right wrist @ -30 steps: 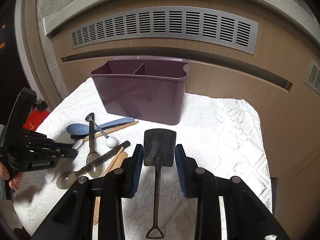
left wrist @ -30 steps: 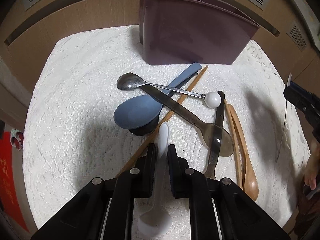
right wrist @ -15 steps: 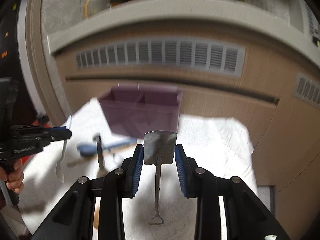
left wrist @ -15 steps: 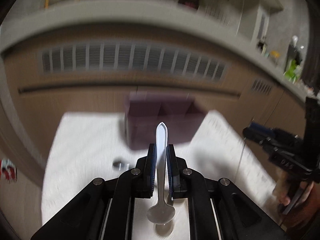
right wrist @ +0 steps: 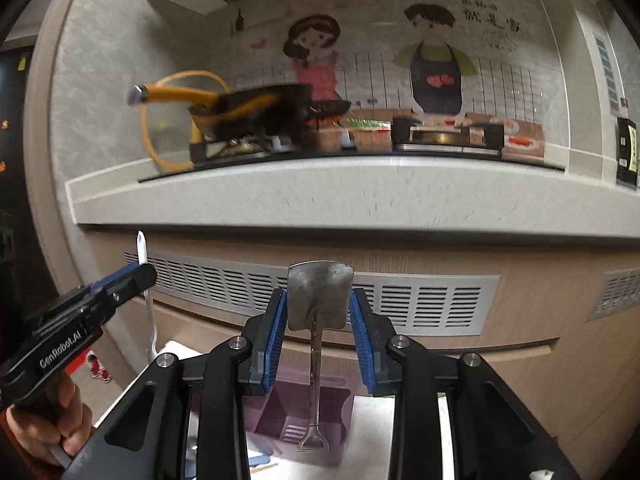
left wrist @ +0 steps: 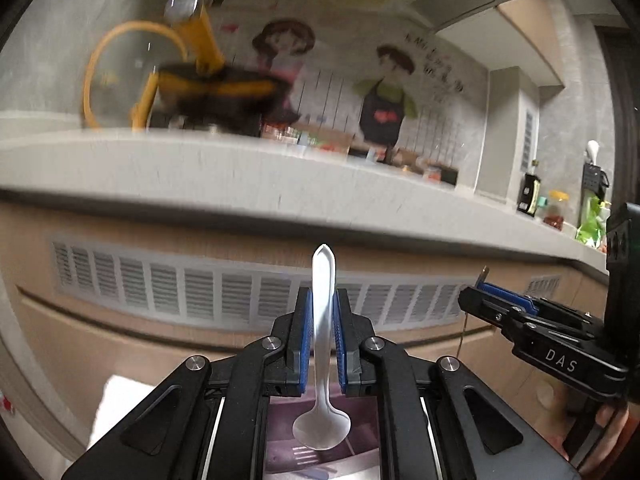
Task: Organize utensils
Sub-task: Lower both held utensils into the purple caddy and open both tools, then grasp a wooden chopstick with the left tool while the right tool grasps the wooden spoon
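The left gripper (left wrist: 322, 336) clamps a white spoon (left wrist: 322, 360); the right gripper (right wrist: 318, 330) clamps a shovel-shaped spoon (right wrist: 318, 300). Only the right view shows the purple holder's (right wrist: 300, 412) divider.

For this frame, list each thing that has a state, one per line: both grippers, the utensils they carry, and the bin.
left gripper: jaws shut on the white spoon.
white spoon: held, handle up, bowl down above the bin.
right gripper: jaws shut on the metal shovel spoon.
metal shovel spoon: held by its blade, handle hanging down over the bin.
purple bin: open-topped, standing on the white cloth.
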The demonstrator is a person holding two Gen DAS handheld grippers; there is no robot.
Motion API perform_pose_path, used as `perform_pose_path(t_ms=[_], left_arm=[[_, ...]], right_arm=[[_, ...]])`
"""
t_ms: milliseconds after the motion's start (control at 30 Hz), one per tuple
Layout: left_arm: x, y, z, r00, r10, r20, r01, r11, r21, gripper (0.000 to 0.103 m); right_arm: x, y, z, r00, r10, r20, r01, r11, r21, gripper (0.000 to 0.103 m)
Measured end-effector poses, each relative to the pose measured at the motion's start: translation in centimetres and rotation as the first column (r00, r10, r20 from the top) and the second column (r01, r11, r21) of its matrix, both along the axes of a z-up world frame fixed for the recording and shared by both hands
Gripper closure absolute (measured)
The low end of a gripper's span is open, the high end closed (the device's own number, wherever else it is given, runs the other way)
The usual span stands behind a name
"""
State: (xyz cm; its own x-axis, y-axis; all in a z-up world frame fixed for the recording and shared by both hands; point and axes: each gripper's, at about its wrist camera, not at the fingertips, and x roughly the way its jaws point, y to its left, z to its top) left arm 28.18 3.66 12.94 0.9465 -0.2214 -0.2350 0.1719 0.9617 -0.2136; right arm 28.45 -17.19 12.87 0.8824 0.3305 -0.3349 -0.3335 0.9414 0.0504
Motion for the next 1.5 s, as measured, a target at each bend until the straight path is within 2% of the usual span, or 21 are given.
perform_pose_path(t_ms=[167,267,367,500,633,733,933,1067,1167,1267,1333,1433,1500], left_arm=[[3.3,0.1,-3.5,0.998,-0.016,-0.066,0.016,1.0,-0.004,0.092],[4.1,0.3,-5.2,0.995,-0.022,-0.099,0.019,0.999,-0.03,0.092],[4.6,0.1,-6.6,0.991,-0.024,-0.135,0.021,1.0,-0.019,0.092],[4.9,-0.5,-8.2,0.986,-0.029,-0.167,0.029,1.0,-0.001,0.092],[5.3,-0.7,-9.6,0.968,-0.049,-0.246,0.048,0.999,-0.012,0.092],[4.9,-0.5,-9.8,0.962,-0.042,-0.27,0.039,0.999,-0.015,0.092],[2.4,-0.1,-7.8,0.967,-0.054,-0.249,0.055,0.998,-0.004,0.092],[0.7,-0.1,-7.2,0.964,-0.012,-0.267,0.031,0.997,0.067,0.092],[-1.4,0.8,-7.4,0.962,0.031,-0.27,-0.003,0.994,0.105,0.092],[-4.0,2.3,-8.2,0.954,0.081,-0.287,-0.046,0.991,0.126,0.092],[-5.6,3.0,-9.1,0.946,0.108,-0.306,-0.064,0.987,0.149,0.092],[-8.1,3.8,-11.0,0.931,0.097,-0.353,-0.037,0.984,0.173,0.091],[-9.5,3.8,-12.5,0.917,0.08,-0.39,-0.009,0.984,0.179,0.091]], right_arm=[[2.7,1.0,-3.5,1.0,-0.01,-0.026,0.01,1.0,-0.01,0.073],[3.8,1.1,-5.3,0.999,-0.01,-0.046,0.01,1.0,-0.006,0.073],[4.7,1.0,-6.8,0.997,-0.006,-0.082,0.006,1.0,-0.01,0.073],[4.5,1.1,-8.9,0.991,-0.001,-0.135,-0.006,0.999,-0.047,0.073],[3.8,1.5,-10.6,0.986,0.046,-0.159,-0.06,0.994,-0.088,0.072],[3.4,1.7,-11.0,0.985,0.041,-0.165,-0.061,0.991,-0.115,0.072],[1.4,0.0,-9.3,0.991,0.018,-0.132,-0.028,0.997,-0.075,0.072],[-1.3,-0.6,-8.2,0.995,-0.003,-0.103,-0.006,0.996,-0.09,0.072],[-3.4,-0.4,-8.2,0.994,0.009,-0.112,-0.021,0.994,-0.106,0.072],[-5.4,-0.5,-9.1,0.984,0.037,-0.172,-0.055,0.993,-0.105,0.071],[-6.4,-0.1,-10.7,0.968,0.052,-0.244,-0.081,0.991,-0.107,0.071],[-7.8,0.8,-14.0,0.92,0.083,-0.383,-0.138,0.984,-0.117,0.071],[-8.8,1.5,-16.6,0.875,0.105,-0.473,-0.179,0.977,-0.113,0.072]])
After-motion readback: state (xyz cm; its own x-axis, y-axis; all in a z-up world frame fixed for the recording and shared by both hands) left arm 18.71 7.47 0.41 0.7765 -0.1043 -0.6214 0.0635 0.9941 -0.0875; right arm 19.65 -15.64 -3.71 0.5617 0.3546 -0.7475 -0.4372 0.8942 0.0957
